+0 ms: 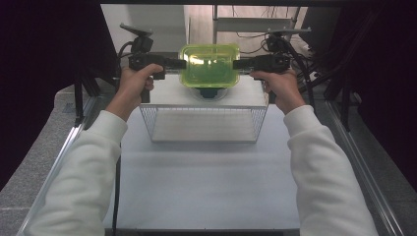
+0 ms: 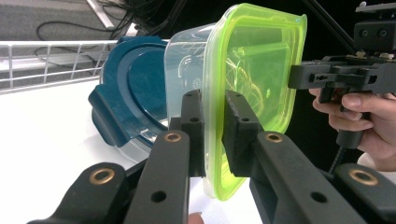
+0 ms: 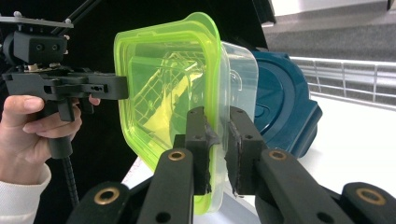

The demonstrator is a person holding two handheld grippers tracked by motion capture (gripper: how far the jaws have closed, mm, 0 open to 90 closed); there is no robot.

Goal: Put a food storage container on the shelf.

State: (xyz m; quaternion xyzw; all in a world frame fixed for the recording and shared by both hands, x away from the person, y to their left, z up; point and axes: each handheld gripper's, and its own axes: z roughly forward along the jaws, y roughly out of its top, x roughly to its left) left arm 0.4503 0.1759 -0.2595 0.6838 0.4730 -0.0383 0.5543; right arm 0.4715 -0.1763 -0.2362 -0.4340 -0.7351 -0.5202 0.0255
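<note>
Above the white table (image 1: 206,187), beyond a wire basket (image 1: 204,123), a clear food container with a lime-green lid (image 1: 209,65) hangs in the air over a dark blue lidded container (image 1: 209,92), carried between two hand-held grippers. Keeping it level calls for both hands to travel together at equal height, each pinch staying square on the lid's rim. Both forearms in white sleeves reach forward, wrists straight, the tools pointing inward at each other. The left gripper (image 2: 214,126) has its jaws nearly closed, clamped on one edge of the green lid. The right gripper (image 3: 218,140) pinches the opposite edge just as narrowly, pads pressed against the rim.
</note>
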